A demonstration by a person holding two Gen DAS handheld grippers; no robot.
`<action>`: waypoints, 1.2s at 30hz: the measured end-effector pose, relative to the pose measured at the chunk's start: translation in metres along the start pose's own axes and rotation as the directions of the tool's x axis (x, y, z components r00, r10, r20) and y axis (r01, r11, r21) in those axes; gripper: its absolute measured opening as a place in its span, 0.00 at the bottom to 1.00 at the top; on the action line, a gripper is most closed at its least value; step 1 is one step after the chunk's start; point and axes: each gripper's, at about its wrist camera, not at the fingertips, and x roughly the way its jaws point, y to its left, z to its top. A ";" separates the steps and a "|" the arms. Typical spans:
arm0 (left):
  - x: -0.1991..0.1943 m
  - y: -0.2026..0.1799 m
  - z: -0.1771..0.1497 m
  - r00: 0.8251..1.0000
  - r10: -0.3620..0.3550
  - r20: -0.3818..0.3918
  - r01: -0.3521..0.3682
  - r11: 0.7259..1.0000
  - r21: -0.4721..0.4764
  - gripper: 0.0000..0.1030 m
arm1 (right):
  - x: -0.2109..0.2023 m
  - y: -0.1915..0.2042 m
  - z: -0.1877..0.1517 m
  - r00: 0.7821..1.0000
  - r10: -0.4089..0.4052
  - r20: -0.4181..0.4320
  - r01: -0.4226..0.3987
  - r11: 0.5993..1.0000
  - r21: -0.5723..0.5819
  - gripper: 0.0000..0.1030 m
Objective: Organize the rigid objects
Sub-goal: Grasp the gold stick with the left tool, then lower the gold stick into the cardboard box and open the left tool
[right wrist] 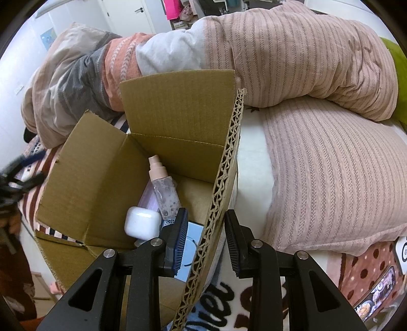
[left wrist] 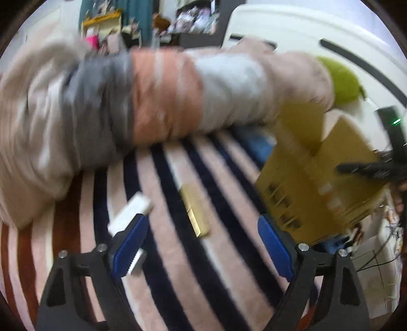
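You're in a bedroom at home: a rumpled duvet [right wrist: 292, 56] lies at twelve o'clock above a pillow [right wrist: 330, 178] at three, a striped blanket [left wrist: 178, 203] spreads below, and probably cluttered shelves [left wrist: 193, 17] stand behind.

bed [left wrist: 178, 267] covered by a striped blanket in pink, navy and rust. lying directly on it: a white rectangular object [left wrist: 129, 212], a gold bar-shaped object [left wrist: 194, 212], an open cardboard box [right wrist: 101, 178], a bunched duvet [right wrist: 292, 56] and a ribbed pink pillow [right wrist: 330, 173].
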 end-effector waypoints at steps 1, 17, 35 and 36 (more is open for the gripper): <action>0.011 0.004 -0.007 1.000 -0.001 -0.021 0.001 1.000 -0.013 0.84 | 0.000 0.000 0.000 1.000 0.000 0.000 0.000 1.000 -0.001 0.26; 0.123 -0.005 -0.001 0.984 0.136 -0.112 -0.149 0.981 -0.122 0.26 | 0.000 -0.006 -0.002 1.000 0.021 -0.001 -0.021 1.000 0.005 0.26; 0.031 0.000 0.001 0.992 0.115 0.050 -0.113 0.993 -0.044 0.15 | -0.001 -0.006 -0.002 1.000 0.023 -0.001 -0.023 1.000 0.006 0.26; 0.019 -0.004 0.004 0.991 0.110 0.070 -0.108 0.994 -0.028 0.15 | -0.001 -0.007 -0.003 1.000 0.022 -0.001 -0.022 1.000 0.006 0.26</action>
